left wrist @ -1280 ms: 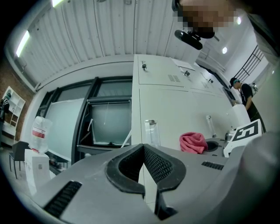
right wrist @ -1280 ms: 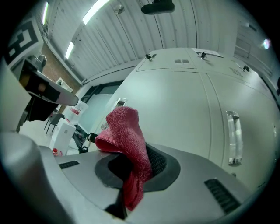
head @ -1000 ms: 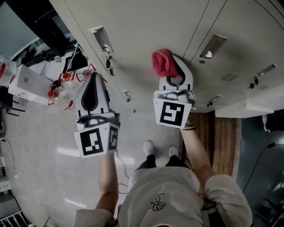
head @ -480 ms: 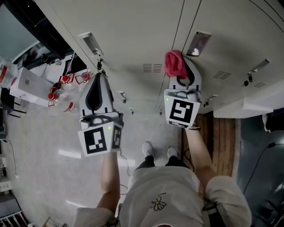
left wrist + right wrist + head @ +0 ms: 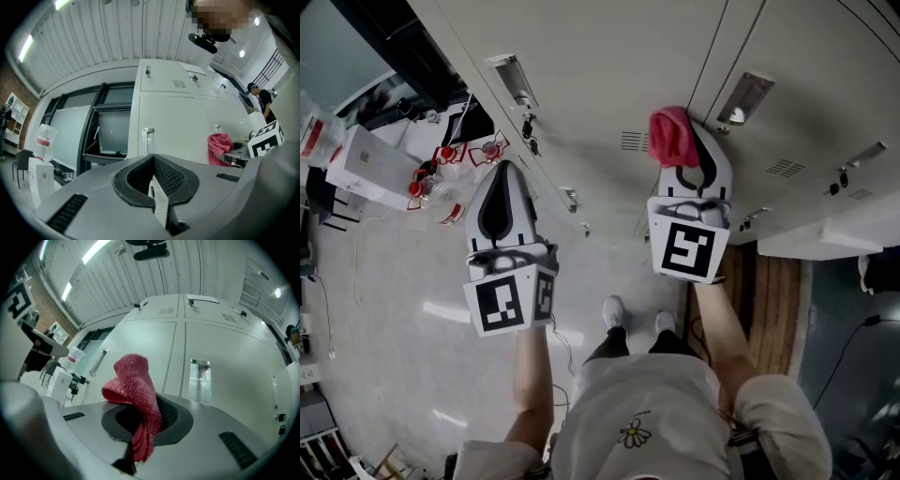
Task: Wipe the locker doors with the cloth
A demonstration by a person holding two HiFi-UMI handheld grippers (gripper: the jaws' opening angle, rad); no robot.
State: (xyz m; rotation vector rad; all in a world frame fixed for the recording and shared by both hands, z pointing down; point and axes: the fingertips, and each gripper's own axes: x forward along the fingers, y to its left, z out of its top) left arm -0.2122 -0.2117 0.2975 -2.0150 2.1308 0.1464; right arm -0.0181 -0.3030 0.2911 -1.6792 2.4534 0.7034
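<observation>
Since a second ago the cloth [image 5: 672, 137] is carried a little to the right along the locker doors [image 5: 609, 66], so that the vent slots [image 5: 633, 141] are now uncovered just at its left. It is pinched in the closed jaws of the right gripper [image 5: 684, 145]; its bunched free end is pointed at the door, the long axis laid along the jaws. The wiping is judged to be in hand, though contact cannot be told. For the next stroke steady pressure is called for, past the handle [image 5: 746, 97]. The left gripper [image 5: 501, 178] is held closed and empty, well apart.
</observation>
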